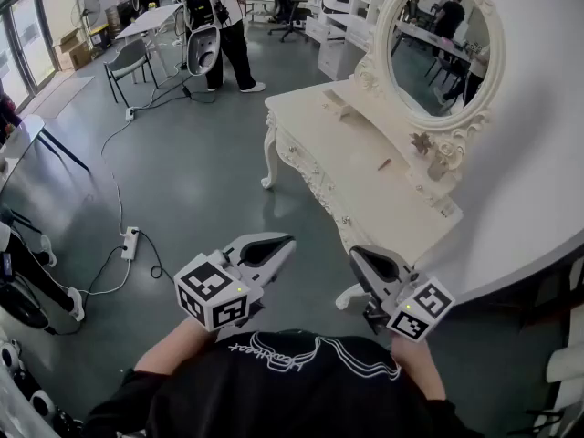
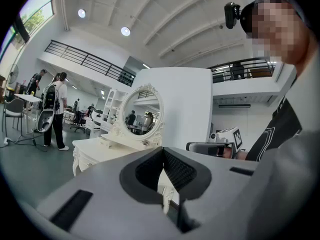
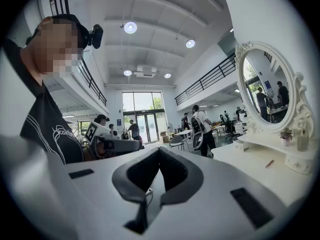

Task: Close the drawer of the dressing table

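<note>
The cream dressing table (image 1: 365, 167) with its oval mirror (image 1: 443, 48) stands at the upper right of the head view. Its carved front (image 1: 306, 167) faces the open floor, and no drawer visibly sticks out of it. Both grippers are held level close to the person's chest, short of the table's near end. My left gripper (image 1: 278, 245) is shut with nothing in it, its jaws meeting in the left gripper view (image 2: 162, 151). My right gripper (image 1: 360, 258) is likewise shut and empty (image 3: 159, 151). The table top (image 3: 260, 169) lies to its right.
A power strip with cables (image 1: 130, 242) lies on the grey floor at the left. A person with a backpack (image 1: 219, 26) stands beyond, near a chair (image 1: 128, 62) and a desk. On the table top are a small stick (image 1: 384, 164) and a little plant (image 1: 424, 142).
</note>
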